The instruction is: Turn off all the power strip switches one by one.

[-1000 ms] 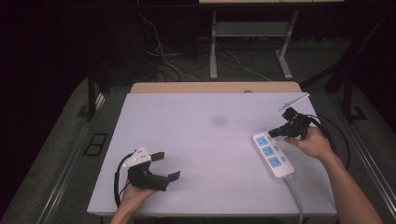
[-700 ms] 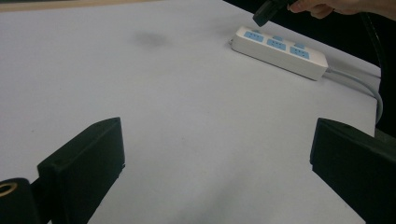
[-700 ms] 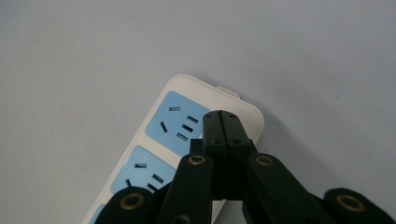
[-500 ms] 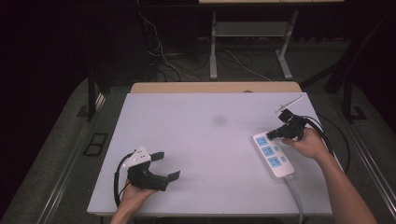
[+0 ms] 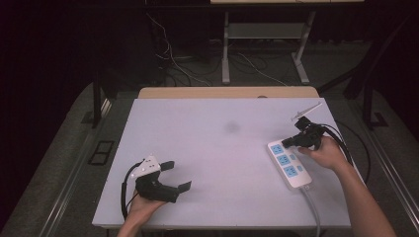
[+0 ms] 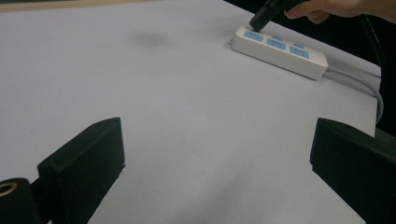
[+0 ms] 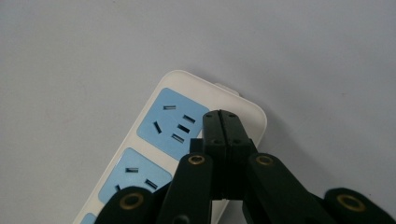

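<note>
Since the earlier frames the right gripper (image 5: 290,141) is edging a little toward the far end of the power strip (image 5: 289,164); its tip now sits over the end socket. The left gripper (image 5: 174,176) is not shifting at all.

Going left to right. The left gripper is resting on the table (image 5: 217,148) near the front left edge, fingers (image 6: 88,161) spread wide with nothing between them. The middle of the table is lying bare apart from a faint grey smudge (image 5: 230,127). On the right side, the power strip is lying flat and angled, its far end pointing toward the table's centre, its grey cord (image 5: 312,207) running off the front edge.

The right gripper's fingers (image 7: 224,128) are pressed together, pinching nothing, and hovering at or on the strip's end socket (image 7: 175,123); contact is not clear.

Looks: white rounded plastic body, three light blue socket faces in a row, small blue switches alongside, a small tab at the far end.

Handling, as judged: a rigid, smooth shell, fairly light, likely sliding on the table when pushed. The cord is probably dragging and swinging it. Best hold seems across the narrow width, on the long side walls, near the middle; switches look suited to a closed fingertip press.
</note>
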